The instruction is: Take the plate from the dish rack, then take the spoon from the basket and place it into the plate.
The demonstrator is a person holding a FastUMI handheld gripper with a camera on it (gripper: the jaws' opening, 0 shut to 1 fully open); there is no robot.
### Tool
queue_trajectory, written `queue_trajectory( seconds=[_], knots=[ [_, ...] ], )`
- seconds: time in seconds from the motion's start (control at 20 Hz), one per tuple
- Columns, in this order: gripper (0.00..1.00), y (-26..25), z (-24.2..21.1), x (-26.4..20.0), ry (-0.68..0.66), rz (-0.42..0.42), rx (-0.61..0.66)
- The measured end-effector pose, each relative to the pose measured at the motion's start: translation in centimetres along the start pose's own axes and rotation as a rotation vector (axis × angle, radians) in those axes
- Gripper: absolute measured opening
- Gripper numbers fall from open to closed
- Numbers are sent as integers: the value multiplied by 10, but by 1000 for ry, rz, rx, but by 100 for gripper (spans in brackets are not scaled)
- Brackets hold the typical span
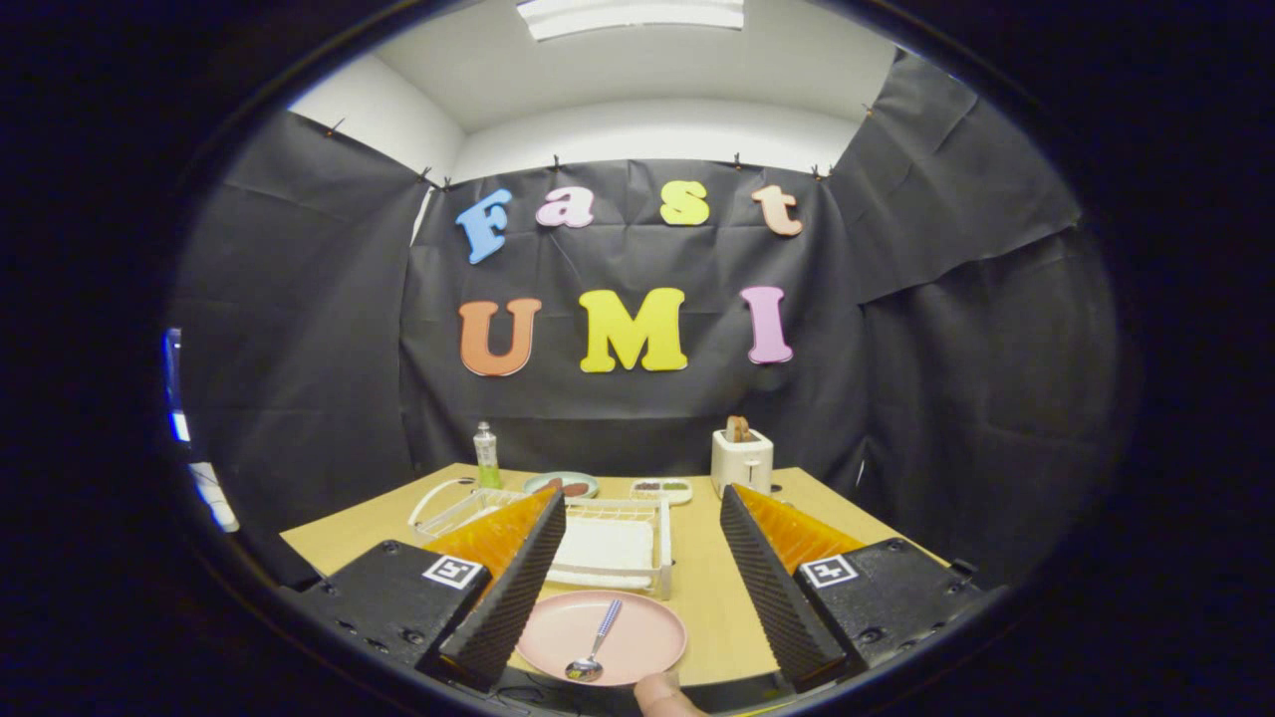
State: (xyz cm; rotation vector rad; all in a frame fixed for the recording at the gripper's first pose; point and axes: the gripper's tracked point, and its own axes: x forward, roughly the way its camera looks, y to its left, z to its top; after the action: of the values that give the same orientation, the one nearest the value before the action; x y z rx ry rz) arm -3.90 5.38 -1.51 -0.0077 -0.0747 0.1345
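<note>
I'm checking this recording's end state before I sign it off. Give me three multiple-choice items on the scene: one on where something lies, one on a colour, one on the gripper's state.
1. Where does the spoon lie?
A. in the white rack
B. on the plate
C. on top of the toaster

2. What colour is the plate?
A. pink
B. blue
C. black

3. How does the gripper stand?
A. shut on the spoon
B. shut on the plate
C. open, holding nothing

Answers:
1 B: the spoon rests across the plate, bowl end toward the camera, between the two fingers.
2 A: the round plate on the wooden table, just ahead of the white rack, is pink.
3 C: the fingers stand wide apart either side of the plate and touch nothing.
</note>
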Motion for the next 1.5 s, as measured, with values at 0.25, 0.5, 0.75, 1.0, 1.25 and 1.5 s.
queue_trajectory(
  seconds=[0.25, 0.5, 0.75, 1.0, 1.25, 1.5],
  knots=[
    [100, -28, 19, -17, 5, -18, 14],
    [100, -43, 19, -16, 12, -48, 4],
    [100, -43, 17, -16, 3, -47, -32],
    [100, -45, 16, -20, 4, -35, -19],
    [100, -55, 20, -22, -10, -45, -22],
    [100, -53, 14, -21, -2, -39, -32]
  ],
)
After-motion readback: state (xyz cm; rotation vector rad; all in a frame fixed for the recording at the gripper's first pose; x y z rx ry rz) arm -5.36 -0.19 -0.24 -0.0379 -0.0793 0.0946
